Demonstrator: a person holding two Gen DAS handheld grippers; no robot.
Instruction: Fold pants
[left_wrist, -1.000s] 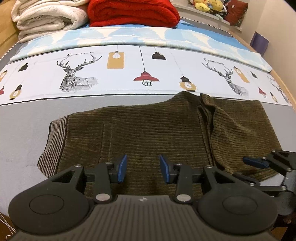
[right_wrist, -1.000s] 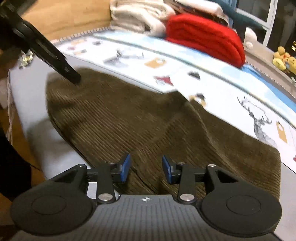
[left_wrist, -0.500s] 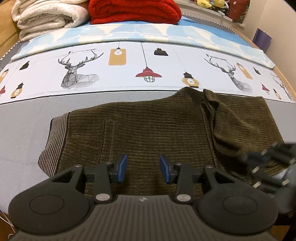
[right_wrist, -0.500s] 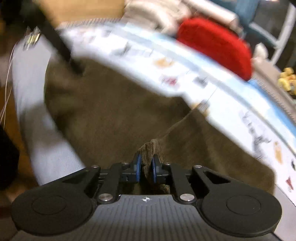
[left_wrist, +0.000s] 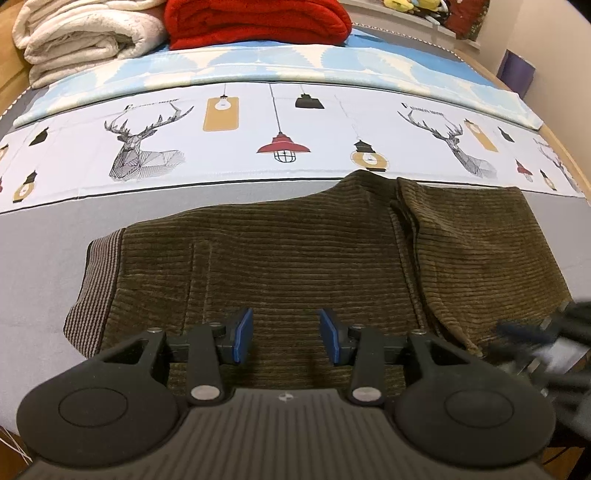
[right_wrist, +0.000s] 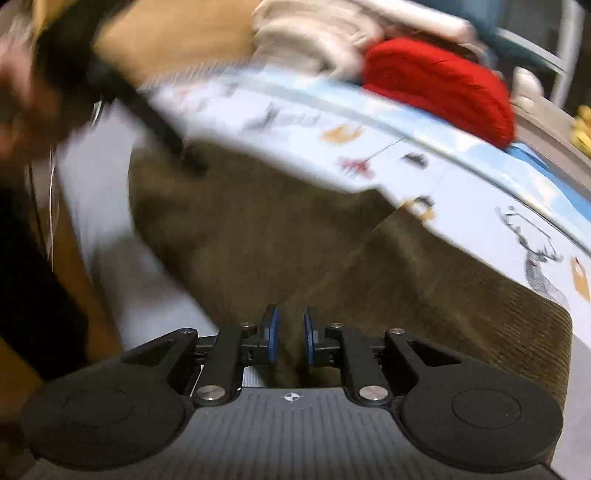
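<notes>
Olive corduroy pants (left_wrist: 295, 258) lie flat across the grey bed, with the striped waistband (left_wrist: 96, 280) at the left and a leg folded over at the right. My left gripper (left_wrist: 286, 336) hovers open over their near edge, nothing between its pads. My right gripper (right_wrist: 290, 334) has a pinch of the pants (right_wrist: 258, 240) between its pads; the jaws are opening slightly, and a ridge of cloth still rises from them. In the left wrist view the right gripper (left_wrist: 535, 332) is a blur at the pants' right near corner.
The patterned sheet (left_wrist: 258, 129) with deer and lamps covers the bed behind the pants. A folded white blanket (left_wrist: 85, 37) and a red blanket (left_wrist: 258, 18) are stacked at the far end. A person's hand (right_wrist: 14, 92) is blurred at the left.
My right gripper closed on a fold at the pants' edge and drew it up into a ridge. The left gripper stayed open over the pants.
</notes>
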